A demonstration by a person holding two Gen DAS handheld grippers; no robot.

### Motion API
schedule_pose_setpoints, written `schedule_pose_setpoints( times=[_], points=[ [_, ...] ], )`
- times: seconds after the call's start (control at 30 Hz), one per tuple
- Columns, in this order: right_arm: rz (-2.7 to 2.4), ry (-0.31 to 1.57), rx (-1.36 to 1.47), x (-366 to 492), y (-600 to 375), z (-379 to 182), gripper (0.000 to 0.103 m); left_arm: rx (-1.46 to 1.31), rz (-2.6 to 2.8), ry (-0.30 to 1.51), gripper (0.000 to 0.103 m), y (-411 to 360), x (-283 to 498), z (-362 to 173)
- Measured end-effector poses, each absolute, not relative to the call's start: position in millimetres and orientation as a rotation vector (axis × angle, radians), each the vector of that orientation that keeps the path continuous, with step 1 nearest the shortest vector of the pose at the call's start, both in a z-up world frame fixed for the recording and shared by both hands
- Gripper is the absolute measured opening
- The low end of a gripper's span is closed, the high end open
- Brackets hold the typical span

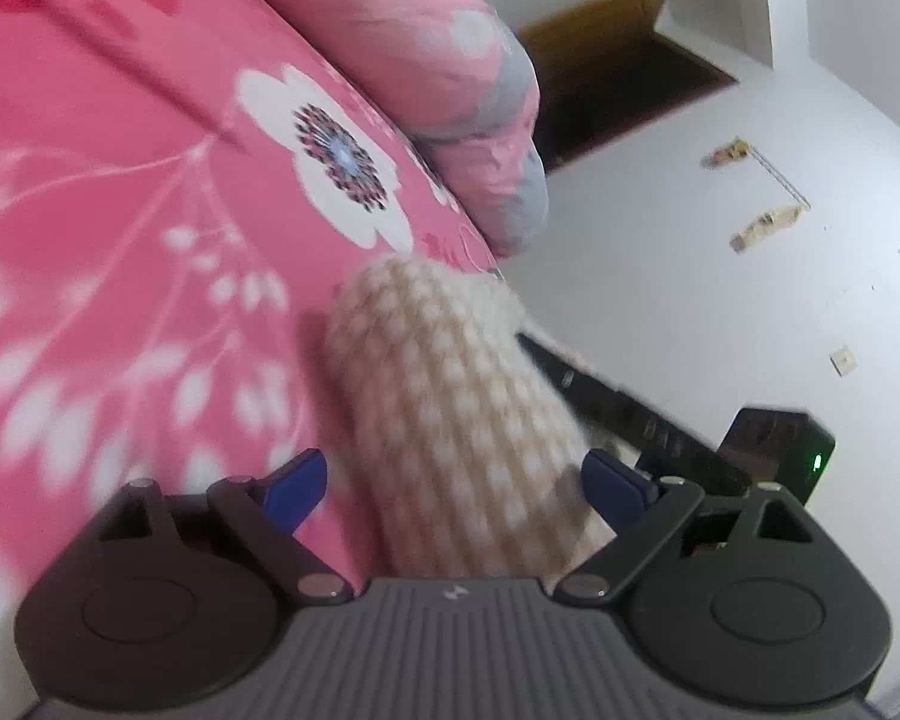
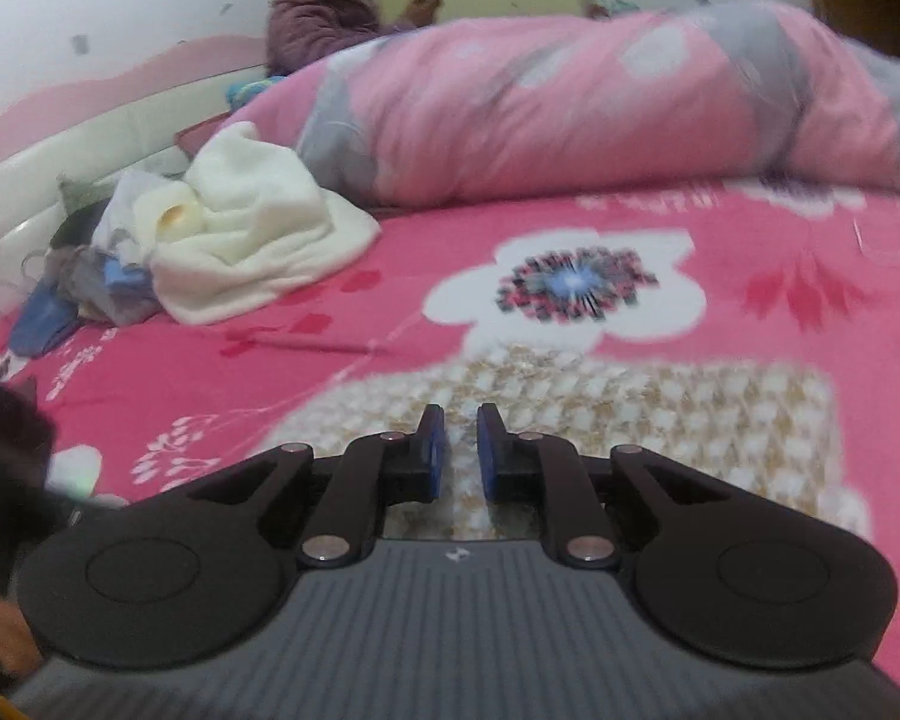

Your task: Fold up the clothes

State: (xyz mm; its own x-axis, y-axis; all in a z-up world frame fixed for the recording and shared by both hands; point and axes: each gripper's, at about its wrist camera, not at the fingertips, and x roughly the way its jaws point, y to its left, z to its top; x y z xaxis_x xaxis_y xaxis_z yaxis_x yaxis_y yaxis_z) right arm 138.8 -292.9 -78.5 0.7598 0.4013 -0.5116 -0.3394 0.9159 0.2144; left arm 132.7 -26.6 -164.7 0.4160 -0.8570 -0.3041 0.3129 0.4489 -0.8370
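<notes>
Left gripper (image 1: 456,483) jaws spread wide, astride cream knit garment (image 1: 450,408) | right gripper (image 2: 459,447) nearly closed over garment on pink floral sheet (image 2: 750,312) | advice: pinch one edge squarely (avoid the sheet).

A home bedroom: a bed spread with a pink flower-printed sheet (image 2: 570,222), a rolled pink-and-grey quilt (image 2: 570,102), a padded white headboard (image 2: 90,162), and a heap of loose laundry (image 2: 222,240).

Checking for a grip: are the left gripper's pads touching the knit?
Apart. The left wrist view shows the left gripper wide open, bedsheet showing between its left pad and the knit.
</notes>
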Motion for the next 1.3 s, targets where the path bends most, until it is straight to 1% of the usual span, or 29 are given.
schedule_pose_setpoints(
  times=[0.07, 0.23, 0.33, 0.43, 0.6, 0.63, 0.7, 0.8, 0.83, 0.93, 1.03, 1.1, 1.17, 1.23, 1.3],
  points=[
    [0.408, 0.598, 0.126, 143.2, -293.2, -82.3, 0.011, -0.766, -0.851, 0.829, 0.089, -37.9, 145.1, -161.1],
    [0.393, 0.634, 0.137, 148.6, -291.1, -90.2, 0.011, -0.869, -0.817, 0.85, 0.088, -39.8, 180.7, -171.9],
    [0.398, 0.638, 0.147, 148.7, -291.2, -91.6, 0.011, -0.915, -0.803, 0.87, 0.087, -36.1, 186.9, -176.0],
    [0.407, 0.628, 0.166, 146.7, -294.3, -91.7, 0.011, -0.939, -0.783, 0.872, 0.083, -30.7, 186.1, -170.3],
    [0.435, 0.56, 0.216, 129.4, -305.5, -90.2, 0.011, -0.761, -0.8, 0.761, 0.084, -39.4, 168.0, -143.6],
    [0.437, 0.557, 0.236, 129.3, -309.1, -91.2, 0.011, -0.74, -0.784, 0.772, 0.084, -42.3, 171.9, -145.8],
    [0.441, 0.573, 0.232, 133.4, -306.5, -92.1, 0.011, -0.737, -0.719, 0.809, 0.083, -42.8, 185.8, -155.7],
    [0.447, 0.598, 0.225, 139.7, -302.5, -93.4, 0.011, -0.808, -0.606, 0.82, 0.076, -28.4, 203.0, -159.7],
    [0.449, 0.606, 0.223, 141.7, -301.1, -93.8, 0.011, -0.809, -0.575, 0.81, 0.077, -24.2, 204.1, -153.8],
    [0.443, 0.6, 0.234, 140.4, -302.1, -93.8, 0.011, -0.638, -0.555, 0.715, 0.078, -28.0, 184.9, -117.1],
    [0.463, 0.591, 0.297, 139.5, -313.5, -87.8, 0.012, -0.323, -0.617, 0.573, 0.081, -57.0, 142.1, -75.7],
    [0.45, 0.484, 0.406, 122.0, -344.0, -71.1, 0.012, -0.123, -0.656, 0.484, 0.083, -81.6, 116.3, -55.4],
    [0.41, 0.381, 0.462, 103.0, -371.7, -56.3, 0.012, 0.034, -0.69, 0.434, 0.083, -109.4, 99.1, -47.7],
    [0.326, 0.319, 0.377, 81.7, -386.8, -42.2, 0.014, 0.156, -0.72, 0.419, 0.083, -135.2, 88.7, -48.1],
    [0.312, 0.353, 0.257, 78.5, -382.3, -45.9, 0.014, 0.267, -0.724, 0.413, 0.083, -159.9, 81.7, -56.9]
  ],
)
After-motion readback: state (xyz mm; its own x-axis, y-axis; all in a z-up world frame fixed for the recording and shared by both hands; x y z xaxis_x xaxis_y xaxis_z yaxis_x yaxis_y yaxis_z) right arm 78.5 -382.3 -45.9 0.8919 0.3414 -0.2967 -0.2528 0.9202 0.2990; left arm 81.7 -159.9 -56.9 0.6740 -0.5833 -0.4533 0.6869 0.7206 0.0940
